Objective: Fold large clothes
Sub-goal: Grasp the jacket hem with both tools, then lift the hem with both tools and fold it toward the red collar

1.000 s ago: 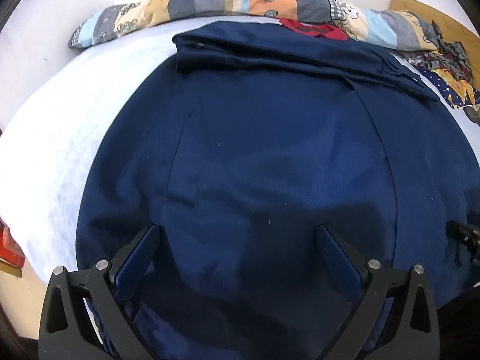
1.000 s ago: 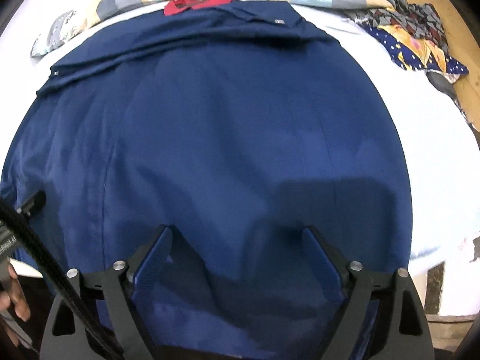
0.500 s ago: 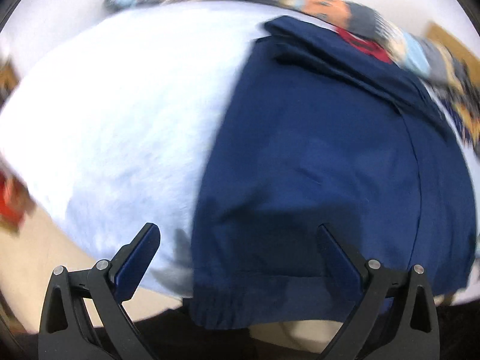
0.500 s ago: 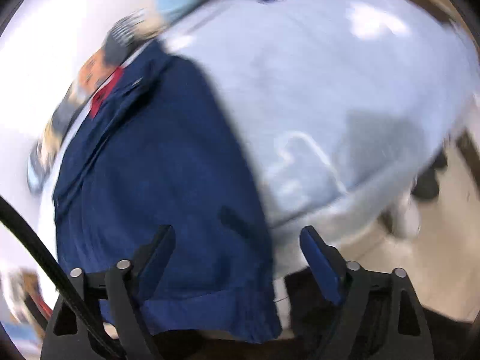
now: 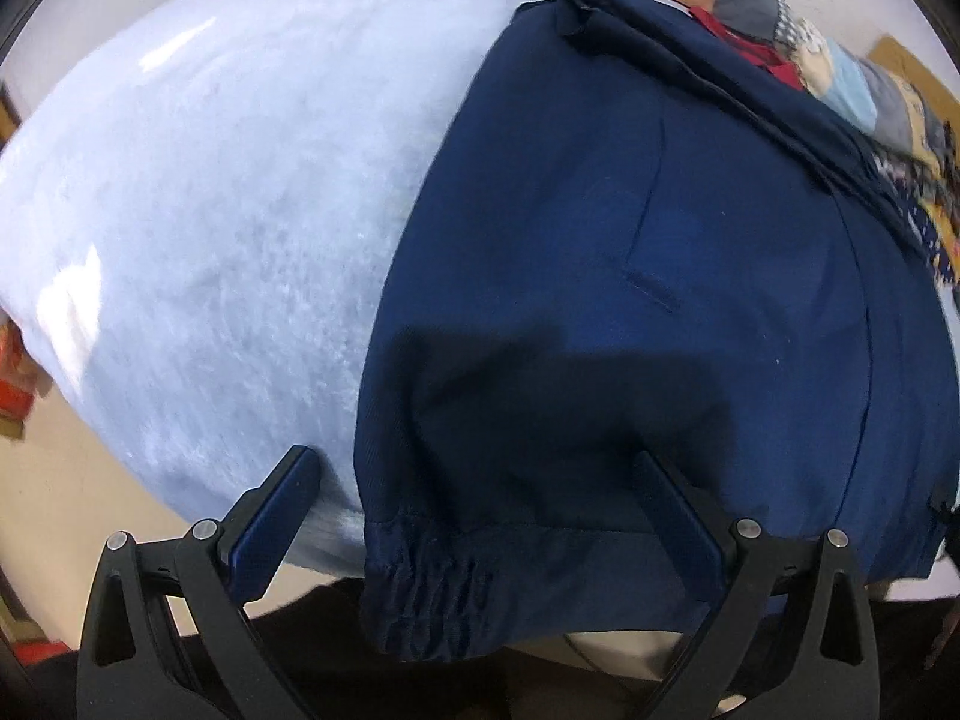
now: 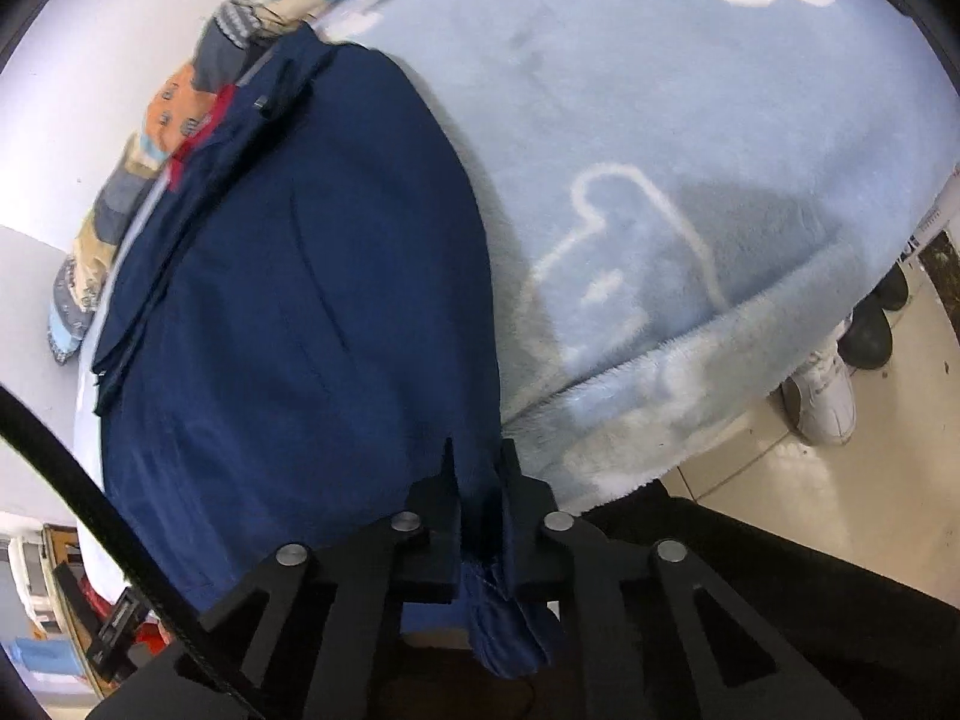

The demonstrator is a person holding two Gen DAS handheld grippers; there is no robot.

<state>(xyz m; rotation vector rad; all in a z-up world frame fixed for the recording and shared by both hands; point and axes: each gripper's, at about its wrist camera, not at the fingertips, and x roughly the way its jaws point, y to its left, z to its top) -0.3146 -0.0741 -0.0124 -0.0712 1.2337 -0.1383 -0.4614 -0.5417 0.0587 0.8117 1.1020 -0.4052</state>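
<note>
Pinching navy jacket (image 6: 300,300) hem, right gripper (image 6: 477,468) clamped, left gripper (image 5: 480,480) apart, shoes (image 6: 822,396) only right view.

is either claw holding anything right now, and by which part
The right claw is shut on the navy jacket, pinching its near bottom corner at the hem. The left claw is open over the other hem corner, holding nothing.

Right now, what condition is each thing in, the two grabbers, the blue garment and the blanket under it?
left gripper: jaws wide open, straddling the garment's left hem corner, gripping nothing.
right gripper: jaws shut on the garment's right hem corner.
navy garment: spread flat, hem overhanging the near edge.
elastic hem: gathered, hanging free.
light blue blanket: spread out, draping over the edge.
</note>
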